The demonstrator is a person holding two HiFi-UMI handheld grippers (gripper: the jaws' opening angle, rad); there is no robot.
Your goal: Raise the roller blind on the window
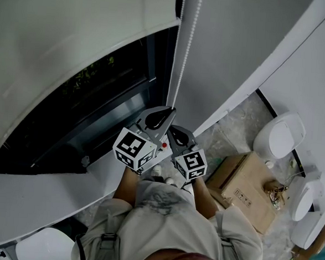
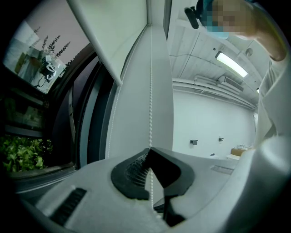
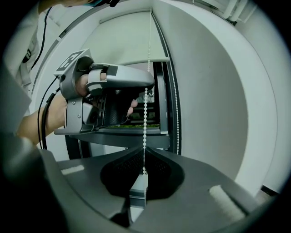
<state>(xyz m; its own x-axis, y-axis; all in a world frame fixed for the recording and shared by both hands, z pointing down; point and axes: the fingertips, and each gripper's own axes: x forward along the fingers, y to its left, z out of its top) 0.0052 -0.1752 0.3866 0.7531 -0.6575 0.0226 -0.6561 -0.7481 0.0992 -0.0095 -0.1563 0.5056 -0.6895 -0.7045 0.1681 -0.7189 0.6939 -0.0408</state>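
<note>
Room: white walls and a pale stone floor, with a cardboard box (image 1: 247,185) well off to the right. A dark window (image 1: 97,108) stood above a white sill (image 1: 29,206).
Roller blind (image 3: 122,38): its pale fabric covered the top of the window and left the lower glass bare, so I judged it only partly raised.
Bead chain (image 2: 150,91): it hung at the window's right edge with its long axis plumb, and ran up toward the blind's top.
Left hand-held gripper (image 2: 150,159): its jaws were closed on the chain, with the beads pinched between the pads.
Right hand-held gripper (image 3: 144,166): its jaws were likewise clamped on the chain, just below the left one and on the same strand.
Free strand (image 3: 175,113): it hung untouched beside the window frame, just right of the held strand.
Key relation: the held strand passed straight up from the right grip through the left grip, so both hands lay on one vertical line, left uppermost.
Coming move (judged): a pull straight down along the strand, keeping it plumb. Whether this strand lifts the blind could not be told.
</note>
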